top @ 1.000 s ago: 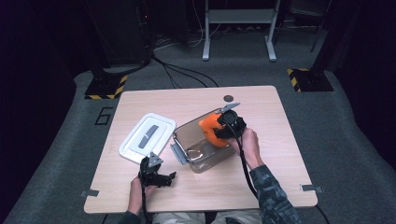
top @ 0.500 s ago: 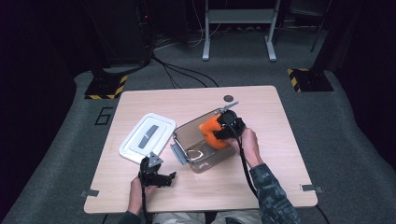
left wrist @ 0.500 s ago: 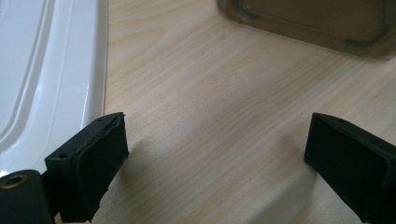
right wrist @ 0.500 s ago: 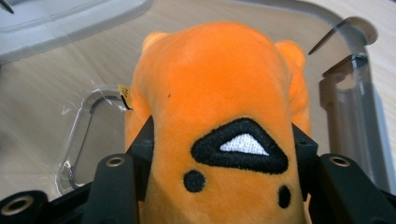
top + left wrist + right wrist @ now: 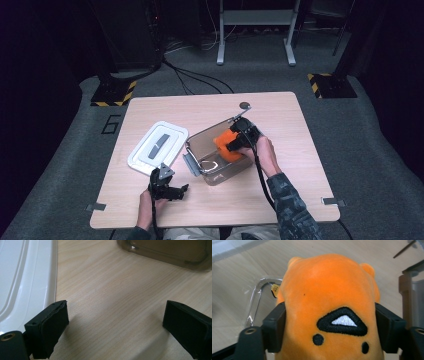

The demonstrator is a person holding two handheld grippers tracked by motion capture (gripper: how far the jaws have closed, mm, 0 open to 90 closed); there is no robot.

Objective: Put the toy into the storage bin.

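An orange plush toy (image 5: 225, 146) (image 5: 329, 287) sits at the right end of a clear storage box (image 5: 200, 139) in the middle of the table. My right gripper (image 5: 232, 146) (image 5: 329, 323) reaches down into the box with the toy between its jaws. Those jaws have just been opening, and the pads (image 5: 275, 327) still touch the toy's sides. The box's white lid (image 5: 157, 146) (image 5: 22, 277) lies flat to the box's left. My left gripper (image 5: 176, 190) (image 5: 116, 322) rests open on bare wood near the front edge, right of the lid, with nothing between its fingers.
A clear loop with a small tag (image 5: 258, 298) lies on the box floor (image 5: 212, 165). The box's corner (image 5: 170, 252) stands ahead of the left gripper. A small dark disc (image 5: 244, 105) and a thin metal piece (image 5: 246, 110) lie near the table's far edge.
My right gripper has sunk a little with the plush toy into the box's right end. The left gripper has not moved.
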